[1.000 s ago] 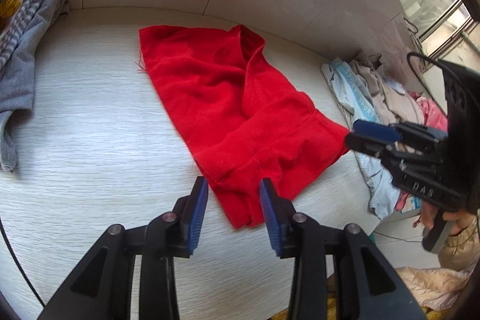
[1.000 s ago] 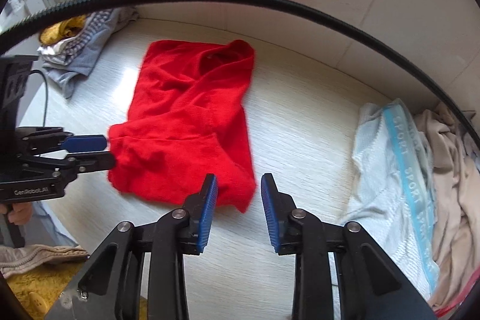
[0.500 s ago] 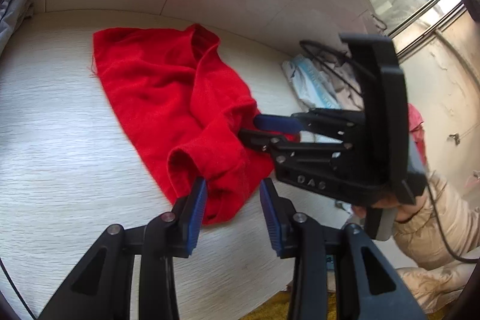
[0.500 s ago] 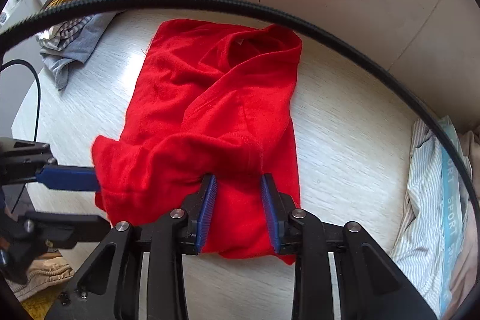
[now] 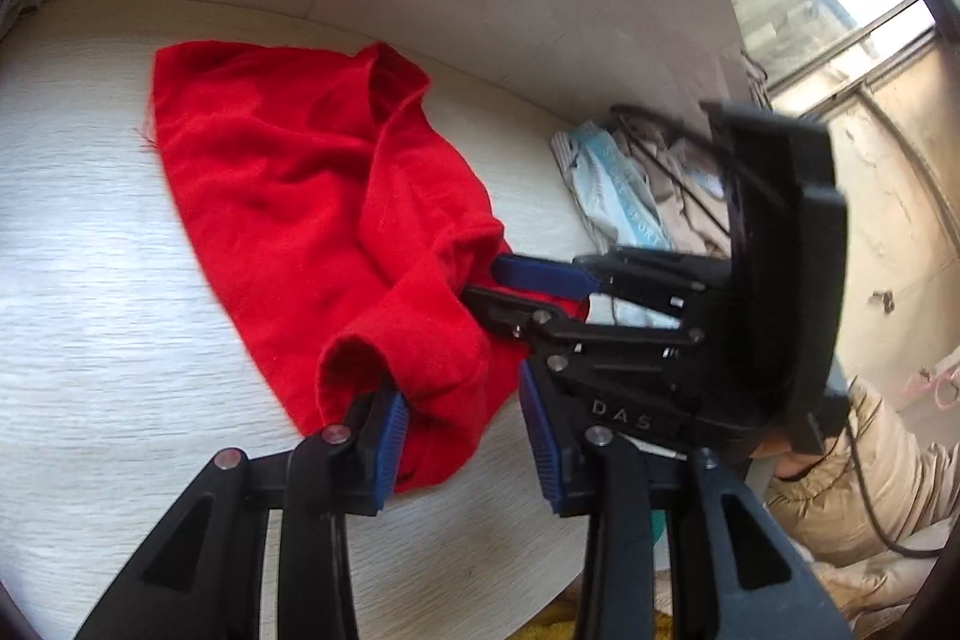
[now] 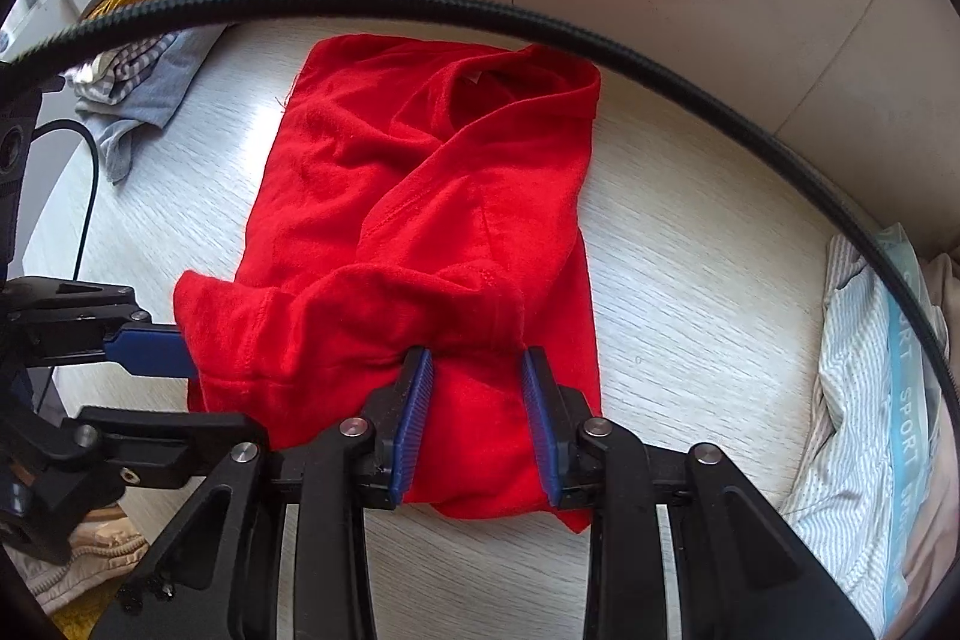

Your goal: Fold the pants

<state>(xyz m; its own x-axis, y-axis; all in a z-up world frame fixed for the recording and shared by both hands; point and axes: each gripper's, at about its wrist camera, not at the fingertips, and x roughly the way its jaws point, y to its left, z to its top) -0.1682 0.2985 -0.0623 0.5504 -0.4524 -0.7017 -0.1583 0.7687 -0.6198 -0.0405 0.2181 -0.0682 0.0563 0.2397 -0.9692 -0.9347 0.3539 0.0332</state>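
A: What is the largest thing in the figure, and where do the pants lie?

B: The pale wood-grain table point(image 6: 690, 280) fills both views. The red pants point(image 6: 420, 220) lie across its middle, flat at the far end near the wall; their near hem is bunched and raised off the surface between my two tongs.

A: How are your hands posed?

B: My right gripper point(image 6: 477, 412) points steeply down over the near right corner of the pants. My left gripper point(image 5: 462, 430) slants down at a shallower angle toward the near left corner, and from its own camera the right gripper point(image 5: 516, 286) crosses the view from the right side, just ahead of it.

A: And the tongs themselves?

B: On the right, red cloth fills the gap between the blue pads point(image 6: 414, 418) and a fold drapes over their tips; whether the pads press on it, I cannot tell. On the left, the jaws are closing with the hem between them; the left pad touches the cloth, while a gap shows beside the right pad. Seen from the right camera, the left gripper point(image 6: 150, 346) has one blue pad tucked under the raised fold.

A: Smaller items?

B: A striped and grey clothes heap point(image 6: 144, 70) lies at the far left, and a pile with a pale blue "SPORT" band point(image 6: 900, 400) lies at the right.
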